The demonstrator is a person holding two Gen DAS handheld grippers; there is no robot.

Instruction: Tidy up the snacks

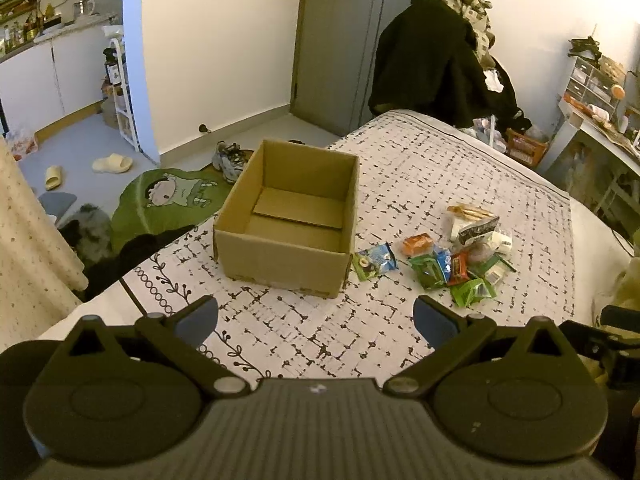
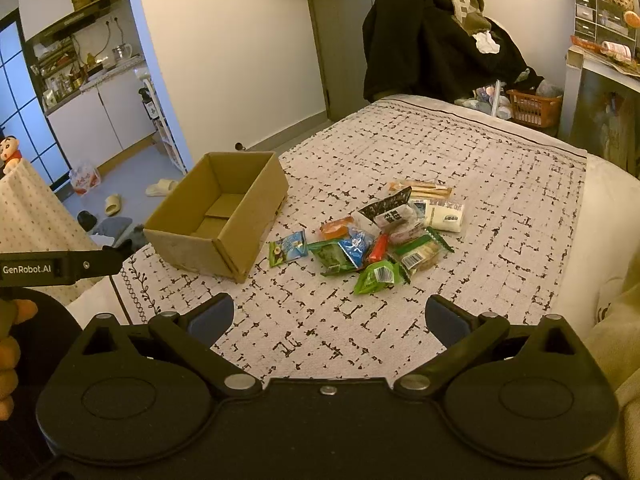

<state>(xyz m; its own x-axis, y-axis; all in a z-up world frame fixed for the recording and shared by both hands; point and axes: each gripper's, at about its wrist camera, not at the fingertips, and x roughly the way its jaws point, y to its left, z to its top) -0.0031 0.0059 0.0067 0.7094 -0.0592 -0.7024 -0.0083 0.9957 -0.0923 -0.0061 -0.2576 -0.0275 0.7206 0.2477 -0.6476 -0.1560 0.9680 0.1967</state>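
right wrist view puts the snack pile at the centre of the frame, lying on the patterned bedspread: green, blue, orange, red and white packets heaped loosely, with one blue-and-green packet apart at the pile's left edge. just left of that sits the cardboard box, open-topped and holding nothing but its own bottom flaps. nothing looks sorted yet, so this reads as the very start, before any pick. the right gripper hovers low in frame with its tongs spread wide and holding nothing; the left gripper is likewise spread and holding nothing, facing the box. the next move likely calls for reaching down to the stray packet nearest the box.
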